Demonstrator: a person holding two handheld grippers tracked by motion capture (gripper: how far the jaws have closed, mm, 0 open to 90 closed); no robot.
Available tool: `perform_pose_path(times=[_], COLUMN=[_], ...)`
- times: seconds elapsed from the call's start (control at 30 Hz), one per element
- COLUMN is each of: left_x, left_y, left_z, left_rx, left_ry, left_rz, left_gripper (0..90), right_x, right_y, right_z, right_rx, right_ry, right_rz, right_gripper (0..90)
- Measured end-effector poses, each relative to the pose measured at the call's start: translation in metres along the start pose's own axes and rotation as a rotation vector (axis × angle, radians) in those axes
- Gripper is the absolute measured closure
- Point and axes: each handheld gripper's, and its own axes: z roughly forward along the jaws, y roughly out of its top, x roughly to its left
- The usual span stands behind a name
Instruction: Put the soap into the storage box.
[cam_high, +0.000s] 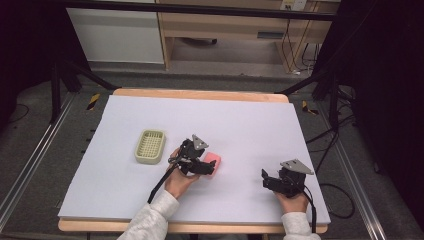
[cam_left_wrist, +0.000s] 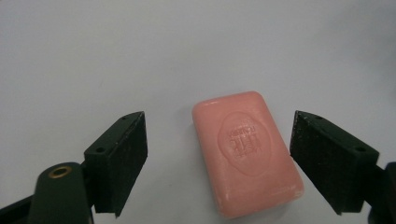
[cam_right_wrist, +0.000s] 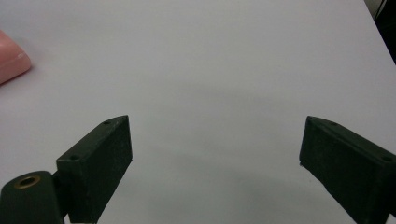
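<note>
A pink bar of soap (cam_high: 213, 161) lies flat on the pale table cover near the middle front. My left gripper (cam_high: 204, 166) hovers right over it, open; in the left gripper view the soap (cam_left_wrist: 246, 151) sits between the two spread jaws, nearer the right one, touching neither. A pale green slotted soap dish (cam_high: 150, 146) stands empty to the left of that hand. My right gripper (cam_high: 265, 180) rests near the front right of the table, open, with bare cover between its jaws (cam_right_wrist: 215, 163). A corner of the soap (cam_right_wrist: 11, 58) shows at the left edge of the right gripper view.
The lilac cover (cam_high: 240, 125) lies on a wooden table (cam_high: 200, 94). Black frame legs and cables stand on the floor to either side, and wooden furniture sits beyond the far edge.
</note>
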Motion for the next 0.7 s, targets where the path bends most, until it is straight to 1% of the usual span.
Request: perform_pose_path(times=[0.13,0.17,0.4,0.5,0.7], left_x=[-0.001,-0.001,-0.003,-0.003,-0.008], left_y=[0.000,0.000,0.000,0.000,0.000], left_z=[0.002,0.003,0.007,0.009,0.012], left_rx=[0.005,0.001,0.019,0.030,0.030], left_ry=[-0.006,-0.009,-0.008,-0.008,-0.019], left_rz=[0.000,-0.007,-0.012,-0.003,-0.006], left_gripper=[18.5,18.5,18.3,18.1,17.6], right_x=[0.000,0.000,0.000,0.000,0.000], right_y=[0.000,0.000,0.000,0.000,0.000], right_z=[0.000,0.000,0.000,0.000,0.000], right_rx=[0.000,0.000,0.000,0.001,0.004], right_ry=[0.000,0.000,0.001,0.002,0.006], right_rz=[0.000,0.000,0.000,0.001,0.001], right_gripper=[9.7,9.7,9.7,9.7,9.7])
